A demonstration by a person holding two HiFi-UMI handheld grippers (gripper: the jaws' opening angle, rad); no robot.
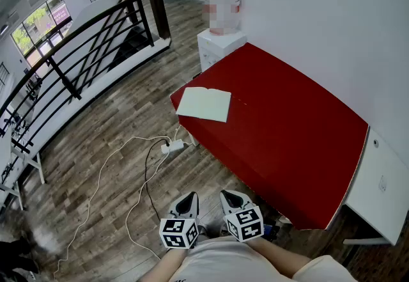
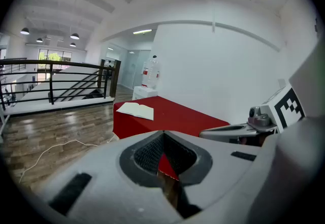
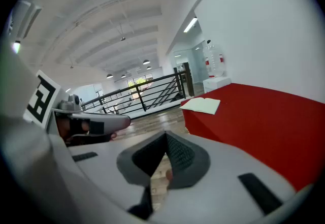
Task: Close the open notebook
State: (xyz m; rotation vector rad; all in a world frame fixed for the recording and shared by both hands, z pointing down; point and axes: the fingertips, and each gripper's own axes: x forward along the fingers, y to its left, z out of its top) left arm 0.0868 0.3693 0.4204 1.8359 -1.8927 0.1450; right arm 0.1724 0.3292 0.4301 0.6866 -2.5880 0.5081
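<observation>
An open notebook with pale pages lies flat near the left corner of a table draped in red cloth. The same notebook shows far ahead in the left gripper view, and as a small pale notebook in the right gripper view. My left gripper and right gripper are held side by side close to my body, well short of the table. Both have their jaws shut with nothing between them.
A white power strip with white and black cables lies on the wooden floor before the table. A water dispenser stands behind the table's far corner. A black railing runs along the left. A white cabinet stands at right.
</observation>
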